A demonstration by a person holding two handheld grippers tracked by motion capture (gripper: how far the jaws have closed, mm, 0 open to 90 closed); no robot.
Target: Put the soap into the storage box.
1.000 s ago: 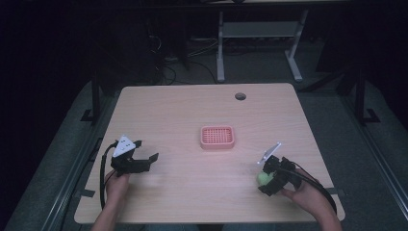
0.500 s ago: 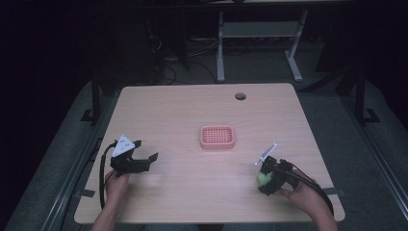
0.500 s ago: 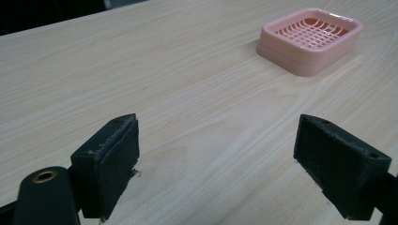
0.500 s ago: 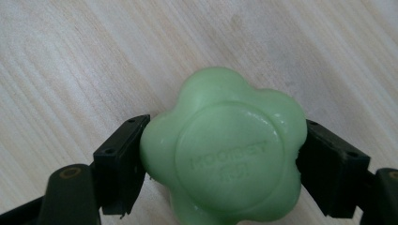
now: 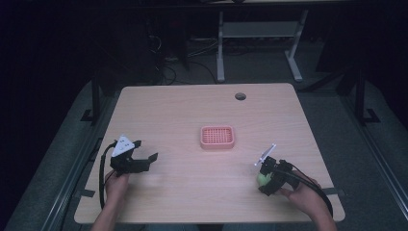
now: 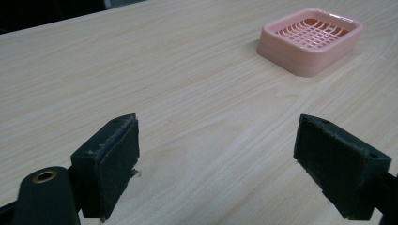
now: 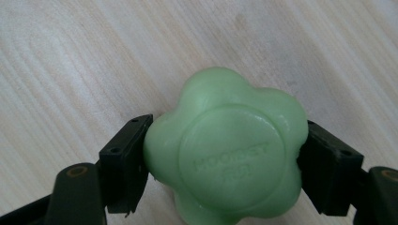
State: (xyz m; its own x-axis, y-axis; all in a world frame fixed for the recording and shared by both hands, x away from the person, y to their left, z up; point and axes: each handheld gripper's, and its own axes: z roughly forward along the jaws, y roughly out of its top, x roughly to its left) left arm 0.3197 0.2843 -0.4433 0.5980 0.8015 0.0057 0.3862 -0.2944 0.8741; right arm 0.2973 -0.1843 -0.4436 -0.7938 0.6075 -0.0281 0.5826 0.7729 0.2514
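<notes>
A pale green flower-shaped soap (image 7: 225, 152) with embossed lettering sits between the jaws of my right gripper (image 7: 225, 164), which is shut on it from both sides just above the wooden table. In the high view the same soap (image 5: 262, 179) shows at the front right, held by the right gripper (image 5: 266, 181). A pink slatted soap dish (image 5: 217, 136) lies near the table's middle, also visible as the pink soap dish (image 6: 310, 40) far ahead of my left gripper (image 6: 230, 171). The left gripper (image 5: 144, 161) hovers open at the front left with nothing between its pads.
The light wooden table (image 5: 183, 110) has a round cable hole (image 5: 240, 96) near its back edge. A person's hands hold both grippers from the front edge. Black cables trail off each gripper. Dark floor and a desk frame (image 5: 260, 43) lie beyond the table.
The right gripper with the green soap has shifted slightly toward the front of the table. The left gripper has stayed in place, open.
</notes>
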